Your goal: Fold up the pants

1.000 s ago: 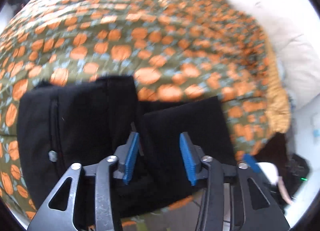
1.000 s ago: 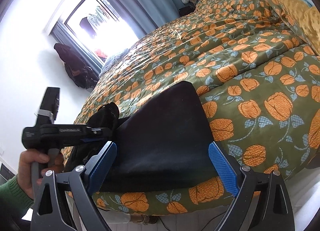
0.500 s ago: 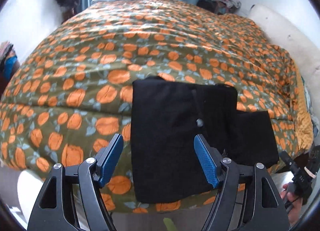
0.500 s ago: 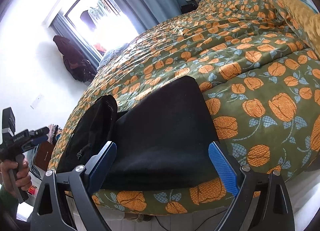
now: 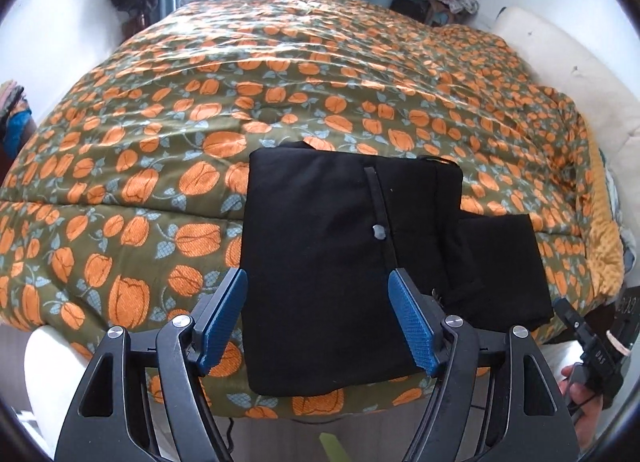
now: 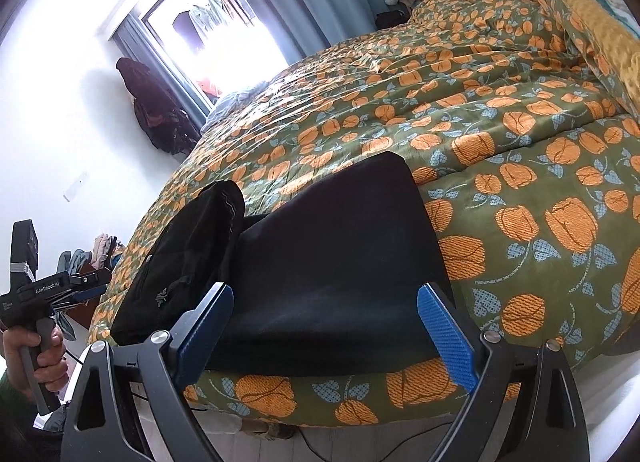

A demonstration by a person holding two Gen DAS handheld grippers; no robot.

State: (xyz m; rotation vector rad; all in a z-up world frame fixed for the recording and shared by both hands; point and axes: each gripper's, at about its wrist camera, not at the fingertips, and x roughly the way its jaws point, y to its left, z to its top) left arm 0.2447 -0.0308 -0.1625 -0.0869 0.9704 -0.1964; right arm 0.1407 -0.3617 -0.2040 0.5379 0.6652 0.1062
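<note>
Now folded pants (image 5: pixel 320 262) near bed edge (image 5: pixel 280 406)

The black pants (image 6: pixel 332 262) lay folded on the orange-flowered quilt (image 6: pixel 500 134), at its near edge. The right gripper (image 6: pixel 322 322) hung just before the pants with its blue pads (image 6: pixel 446 332) spread wide and nothing between them. Left of the pants, off the quilt, a hand (image 6: pixel 24 350) held the left gripper (image 6: pixel 48 290). A window (image 6: pixel 224 38) stood beyond the quilt.
</note>
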